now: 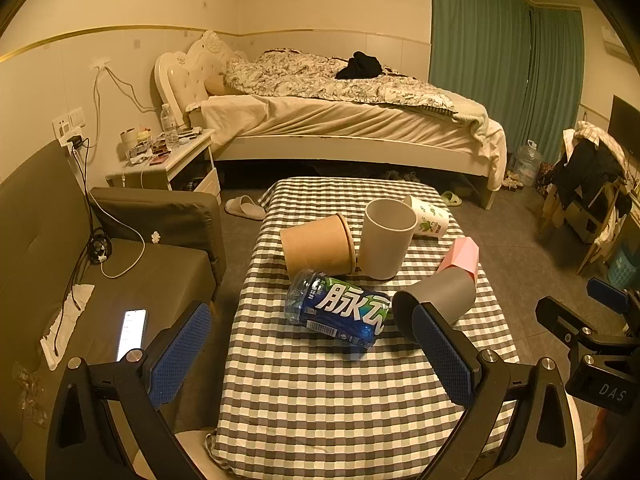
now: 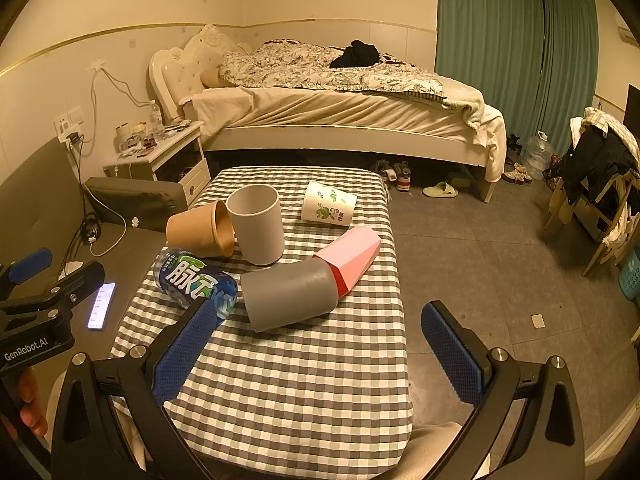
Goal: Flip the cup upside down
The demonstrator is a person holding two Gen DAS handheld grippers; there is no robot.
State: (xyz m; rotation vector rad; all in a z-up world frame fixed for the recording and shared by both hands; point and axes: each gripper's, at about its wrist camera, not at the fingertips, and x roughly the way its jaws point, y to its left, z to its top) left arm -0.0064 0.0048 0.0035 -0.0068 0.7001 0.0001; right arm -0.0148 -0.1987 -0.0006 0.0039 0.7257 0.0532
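A white cup (image 1: 386, 238) (image 2: 258, 228) stands upright, mouth up, on the checkered table (image 1: 320, 392) (image 2: 304, 380). A brown paper cup (image 1: 318, 244) (image 2: 202, 229), a grey cup (image 1: 440, 296) (image 2: 290, 294), a pink cup (image 1: 460, 258) (image 2: 352, 258) and a white patterned cup (image 1: 430, 216) (image 2: 330, 202) lie on their sides. My left gripper (image 1: 312, 356) is open and empty over the table's near left side. My right gripper (image 2: 320, 356) is open and empty, short of the grey cup.
A blue-labelled plastic bottle (image 1: 340, 310) (image 2: 196, 280) lies on its side in front of the cups. A sofa with a lit phone (image 1: 132, 332) (image 2: 102, 306) is left of the table. A bed (image 1: 340, 120) and a nightstand (image 1: 164, 164) stand behind.
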